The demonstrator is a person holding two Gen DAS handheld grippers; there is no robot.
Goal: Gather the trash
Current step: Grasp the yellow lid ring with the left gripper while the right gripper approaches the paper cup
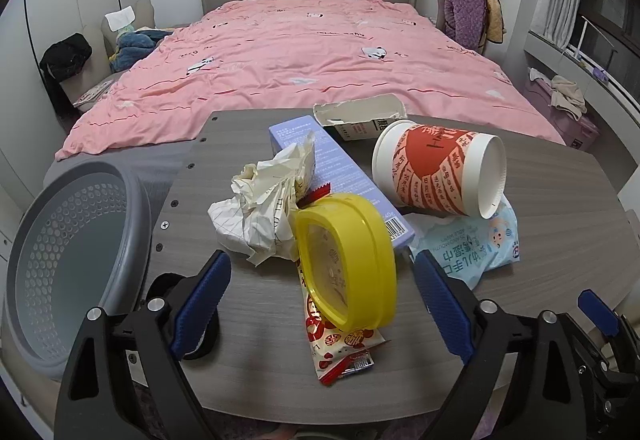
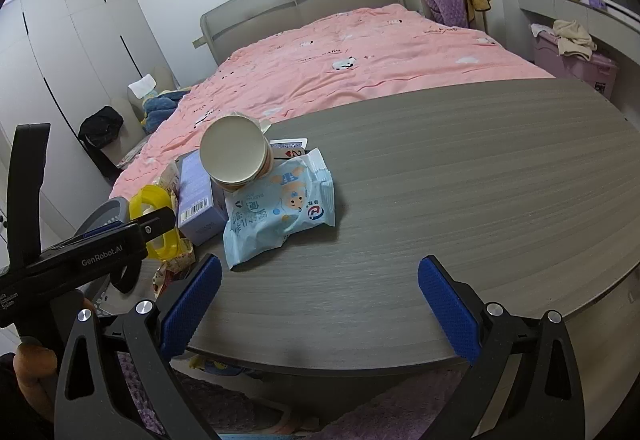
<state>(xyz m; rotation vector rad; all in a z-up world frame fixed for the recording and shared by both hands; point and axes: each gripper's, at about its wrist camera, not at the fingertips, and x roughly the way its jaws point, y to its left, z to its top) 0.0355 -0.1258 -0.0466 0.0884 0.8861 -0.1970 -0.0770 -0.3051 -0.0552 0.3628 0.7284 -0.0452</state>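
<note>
left wrist view shows the left gripper (image 1: 322, 304) spread wide around a yellow lid (image 1: 346, 260) without touching it, while the right gripper (image 2: 320, 304) hovers released over the table (image 2: 460, 179).

Grey wood-grain table (image 2: 440, 179) (oval) carries cup (image 1: 436, 171), wipes pack (image 2: 280, 207), crumpled paper (image 1: 260, 207).

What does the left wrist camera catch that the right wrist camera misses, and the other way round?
Only the left wrist view: the grey basket's perforated inside, crumpled paper, the torn carton and the red snack wrapper.

Only the right wrist view: the table's bare right half and the cup's base.

Both: the yellow lid, purple box, blue wipes pack and pink bed.
</note>
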